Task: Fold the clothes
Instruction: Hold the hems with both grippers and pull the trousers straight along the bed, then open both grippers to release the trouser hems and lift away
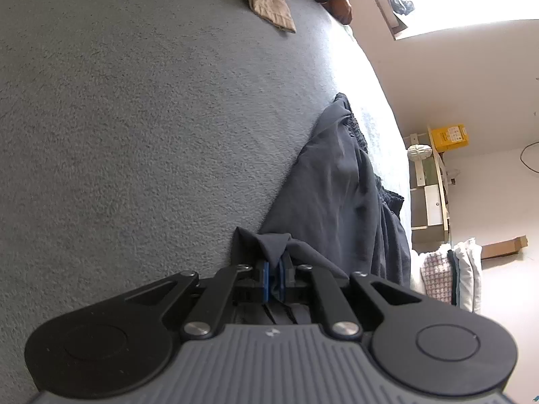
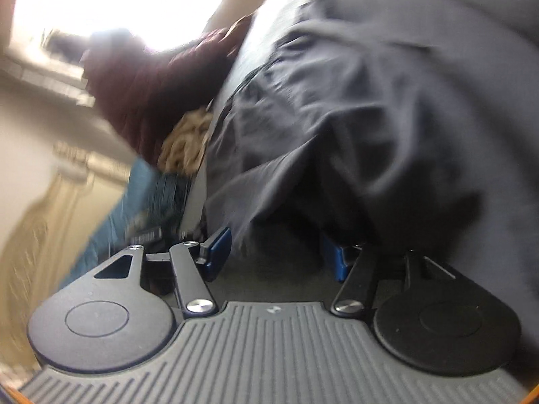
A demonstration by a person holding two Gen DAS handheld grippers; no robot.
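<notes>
Over grey bedding point(image 1: 134, 118), left tool point(image 1: 274, 281) pinches dark shorts point(image 1: 337, 185); right tool point(image 2: 273, 252) gapes beside them.

left gripper point(image 1: 273, 279): black flat arms, two round black discs, silver screws, blue pads, grey ribbed body at the bottom of the frame | right gripper point(image 2: 274, 252): same black arms, silver screws, blue pads, grey ribbed body | person: dark red top, blue jeans, blurry at the left of the right wrist view
</notes>
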